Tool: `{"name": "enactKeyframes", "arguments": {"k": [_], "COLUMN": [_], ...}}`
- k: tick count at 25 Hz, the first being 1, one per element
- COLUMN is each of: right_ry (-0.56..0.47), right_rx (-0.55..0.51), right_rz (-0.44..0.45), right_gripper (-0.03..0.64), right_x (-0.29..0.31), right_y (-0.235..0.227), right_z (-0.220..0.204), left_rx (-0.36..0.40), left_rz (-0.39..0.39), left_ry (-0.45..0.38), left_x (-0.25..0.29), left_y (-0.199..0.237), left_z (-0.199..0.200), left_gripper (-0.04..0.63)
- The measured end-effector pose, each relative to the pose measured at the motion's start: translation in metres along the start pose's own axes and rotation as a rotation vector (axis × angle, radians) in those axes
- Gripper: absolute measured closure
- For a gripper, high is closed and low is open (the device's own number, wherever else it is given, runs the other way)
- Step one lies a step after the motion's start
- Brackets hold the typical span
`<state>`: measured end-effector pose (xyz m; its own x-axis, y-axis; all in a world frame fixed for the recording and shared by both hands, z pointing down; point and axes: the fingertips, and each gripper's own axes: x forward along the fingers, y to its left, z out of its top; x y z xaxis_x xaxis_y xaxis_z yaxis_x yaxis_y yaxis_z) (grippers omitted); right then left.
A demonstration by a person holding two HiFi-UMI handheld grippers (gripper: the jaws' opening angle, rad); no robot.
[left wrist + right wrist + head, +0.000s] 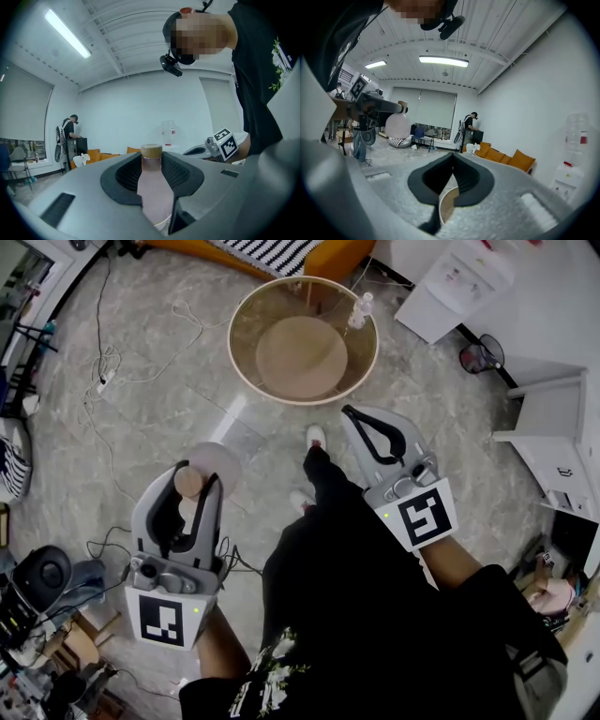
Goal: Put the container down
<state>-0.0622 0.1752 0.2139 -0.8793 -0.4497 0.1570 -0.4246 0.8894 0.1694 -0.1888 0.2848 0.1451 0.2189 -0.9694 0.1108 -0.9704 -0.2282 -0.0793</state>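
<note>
the container, a pale pink bottle with a cork-coloured lid, stands upright in the left gripper, whose jaws are clamped on its sides just under the lid. it hangs over the floor, well apart from the round table ahead. that table looks the likeliest landing spot, so i'd carry the bottle level and lower it until the base sits flat on a bare part of the top, away from the small bottle near the far rim, and only then ease the jaws apart. the right gripper has its jaws together on nothing and is best held wide of the path.
</note>
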Motion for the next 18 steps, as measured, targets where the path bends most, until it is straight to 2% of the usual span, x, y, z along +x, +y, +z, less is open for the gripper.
{"name": "enactKeyframes", "arguments": {"k": [11, 18], "right_ry": [-0.002, 0.009], "right_rx": [0.03, 0.022], "right_rz": [-0.051, -0.035], "right_gripper": [0.621, 0.621], "right_x": [0.057, 0.098], "right_y": [-0.075, -0.132], "right_z": [-0.015, -0.02], "left_rx": [0.031, 0.049], "left_rz": [-0.063, -0.079], "left_ry": [0.015, 0.009], "left_x": [0.094, 0.165], "left_y": [0.036, 0.055], "left_z": [0.005, 0.02], "left_gripper": [0.454, 0.454]}}
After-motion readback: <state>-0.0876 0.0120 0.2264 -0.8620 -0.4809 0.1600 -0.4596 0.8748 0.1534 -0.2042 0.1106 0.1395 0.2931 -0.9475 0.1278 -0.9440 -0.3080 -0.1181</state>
